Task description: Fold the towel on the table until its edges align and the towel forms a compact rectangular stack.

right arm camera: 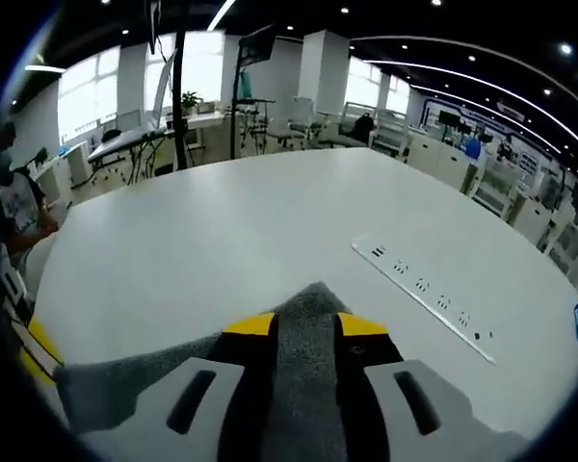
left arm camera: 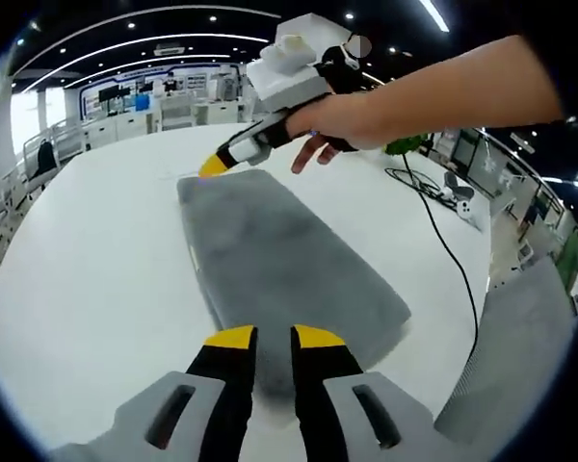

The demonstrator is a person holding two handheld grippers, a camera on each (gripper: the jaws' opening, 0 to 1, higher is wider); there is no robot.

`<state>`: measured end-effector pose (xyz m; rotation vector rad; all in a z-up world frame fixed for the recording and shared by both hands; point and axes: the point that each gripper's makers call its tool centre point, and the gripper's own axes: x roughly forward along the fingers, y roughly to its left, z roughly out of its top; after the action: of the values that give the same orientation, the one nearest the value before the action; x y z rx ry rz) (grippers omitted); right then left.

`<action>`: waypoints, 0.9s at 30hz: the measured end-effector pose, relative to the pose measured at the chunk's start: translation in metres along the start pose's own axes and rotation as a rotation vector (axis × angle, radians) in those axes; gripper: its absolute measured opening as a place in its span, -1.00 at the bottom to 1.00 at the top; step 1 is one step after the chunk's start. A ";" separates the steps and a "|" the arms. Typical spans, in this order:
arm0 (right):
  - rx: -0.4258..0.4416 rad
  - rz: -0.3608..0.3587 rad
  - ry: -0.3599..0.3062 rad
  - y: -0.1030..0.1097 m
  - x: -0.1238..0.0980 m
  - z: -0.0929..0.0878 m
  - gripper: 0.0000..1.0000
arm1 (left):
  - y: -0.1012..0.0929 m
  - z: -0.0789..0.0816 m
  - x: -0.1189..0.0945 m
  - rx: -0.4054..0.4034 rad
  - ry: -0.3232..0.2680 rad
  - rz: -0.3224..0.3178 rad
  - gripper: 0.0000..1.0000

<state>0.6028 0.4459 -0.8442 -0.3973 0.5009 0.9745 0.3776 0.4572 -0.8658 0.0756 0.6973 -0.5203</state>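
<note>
A grey towel (left arm camera: pixel 284 265) is seen lying as a long, already doubled strip on the white table (left arm camera: pixel 87 289), its edges roughly matched; at least one further fold appears to be needed before a compact stack is formed. In the left gripper view, the near short end is caught between the narrowly parted jaws of the left gripper (left arm camera: pixel 262 339). At the far end, the right gripper (left arm camera: pixel 215 166) is held by a hand (left arm camera: pixel 352 120). In the right gripper view, towel cloth is pinched between its jaws.
</note>
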 end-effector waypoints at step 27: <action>-0.070 0.057 -0.005 0.027 -0.084 -0.050 -0.37 | 0.043 0.023 0.030 0.076 -0.025 0.072 -0.56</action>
<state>0.5298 0.3764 -0.8400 -0.4452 0.4769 1.0495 0.4318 0.4762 -0.8716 0.1648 0.6482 -0.4782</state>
